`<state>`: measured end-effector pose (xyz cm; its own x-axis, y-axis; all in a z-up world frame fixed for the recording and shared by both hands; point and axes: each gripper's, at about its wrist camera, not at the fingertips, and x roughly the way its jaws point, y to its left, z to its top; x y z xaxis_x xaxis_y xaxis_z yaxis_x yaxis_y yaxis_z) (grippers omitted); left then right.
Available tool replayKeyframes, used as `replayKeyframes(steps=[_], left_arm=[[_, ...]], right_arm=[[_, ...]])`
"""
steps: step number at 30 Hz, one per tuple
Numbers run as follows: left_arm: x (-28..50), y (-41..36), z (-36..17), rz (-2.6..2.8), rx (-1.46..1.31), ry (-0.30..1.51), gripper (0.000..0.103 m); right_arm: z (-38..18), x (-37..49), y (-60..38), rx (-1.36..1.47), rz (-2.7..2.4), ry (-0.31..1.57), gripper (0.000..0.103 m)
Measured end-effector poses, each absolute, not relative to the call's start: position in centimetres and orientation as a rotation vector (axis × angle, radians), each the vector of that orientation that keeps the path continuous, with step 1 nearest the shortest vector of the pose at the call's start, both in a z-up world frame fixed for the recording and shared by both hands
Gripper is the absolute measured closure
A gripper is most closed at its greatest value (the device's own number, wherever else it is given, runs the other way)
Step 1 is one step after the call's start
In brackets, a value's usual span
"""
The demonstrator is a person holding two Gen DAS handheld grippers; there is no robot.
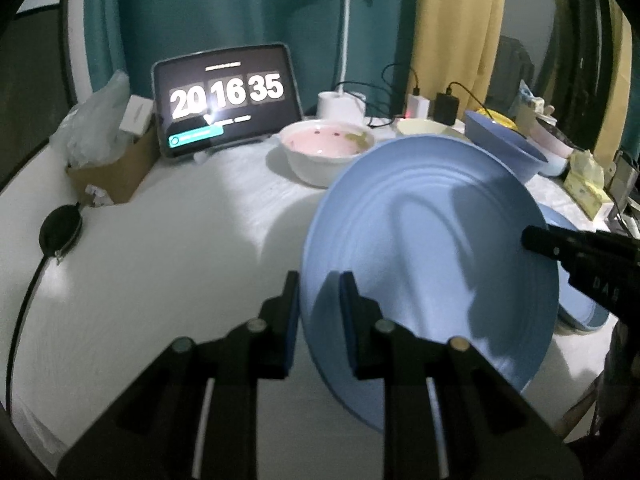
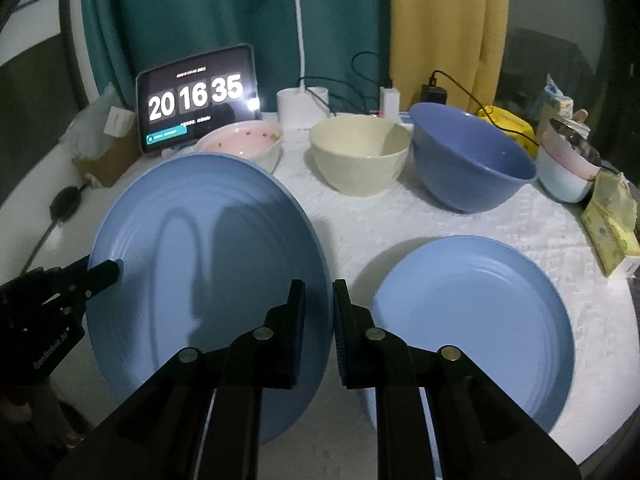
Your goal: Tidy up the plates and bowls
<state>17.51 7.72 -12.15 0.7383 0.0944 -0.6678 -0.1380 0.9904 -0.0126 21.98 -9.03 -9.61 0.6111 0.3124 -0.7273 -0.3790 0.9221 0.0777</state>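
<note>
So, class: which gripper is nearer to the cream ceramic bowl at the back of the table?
Right. The right gripper grips the lifted plate's edge on the bowl's side; the left gripper clamps its far rim.

We count two round light-blue plates (image 2: 208,264) (image 2: 476,320), and three bowls: one white bowl with a pink inside (image 2: 244,146), one cream bowl (image 2: 360,156), one deep blue bowl (image 2: 468,160). One tablet clock (image 2: 196,98) also stands there.
</note>
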Motion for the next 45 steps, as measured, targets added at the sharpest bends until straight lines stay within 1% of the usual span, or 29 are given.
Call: replayKeyframes(steps=[17,35,45], left_arm=[[19.0,1.3,-10.4,0.073,0.014,0.724,0.083],[21.7,-5.8,-10.5,-0.023,0.094,0.758,0.083],[23.4,-9.0,-11.4,-0.078,0.12,0.786,0.083]], right_arm=[[-8.0,22.6,-15.7,0.013,0.356,0.773,0.088],[-8.9,23.8,-23.0,0.089,0.266,0.773,0.088],[-9.7,24.9,-26.2,0.104,0.207,0.778,0.088]])
